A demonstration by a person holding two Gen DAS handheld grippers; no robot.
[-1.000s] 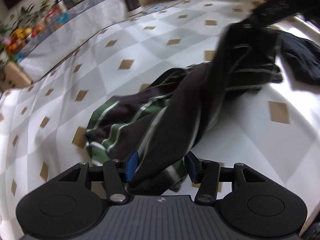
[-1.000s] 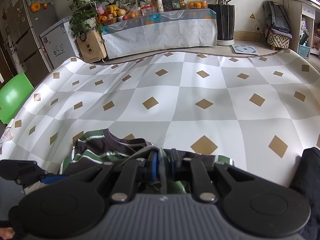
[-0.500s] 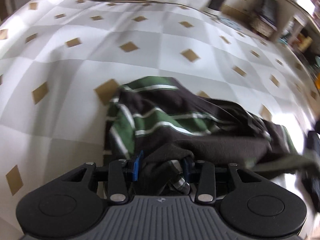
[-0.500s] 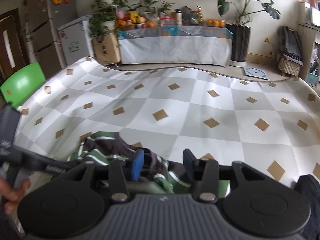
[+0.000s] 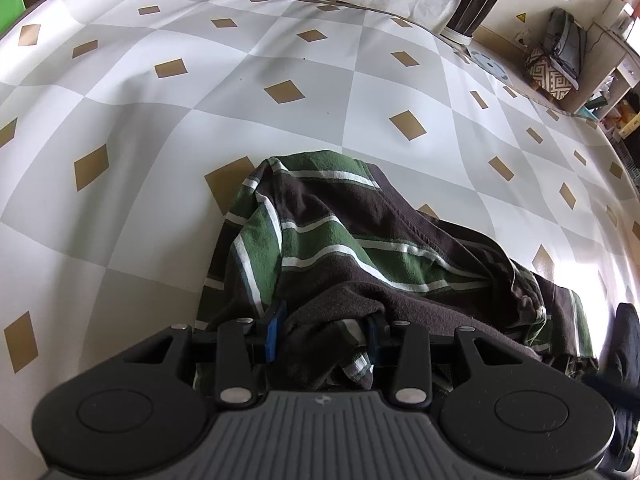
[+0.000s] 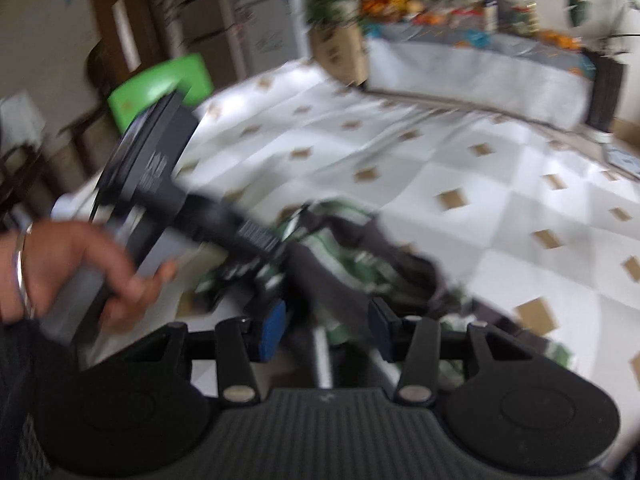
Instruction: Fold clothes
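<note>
The striped garment [image 5: 332, 248] is heaped on the checked table cover [image 5: 280, 52], its near edge bunched between the blue pads of the left gripper [image 5: 322, 334], which is clenched on that dark fold. In the right wrist view, heavily blurred, the left hand [image 6: 76, 268] is seen at the left edge on its gripper's handle, and the right gripper [image 6: 327, 330] is held over the same heap with its pads parted; cloth lies between them but pad contact cannot be made out. The garment's right end is partly lost in glare, and a dark item [image 5: 628, 344] is cut off by the left wrist frame edge.
</note>
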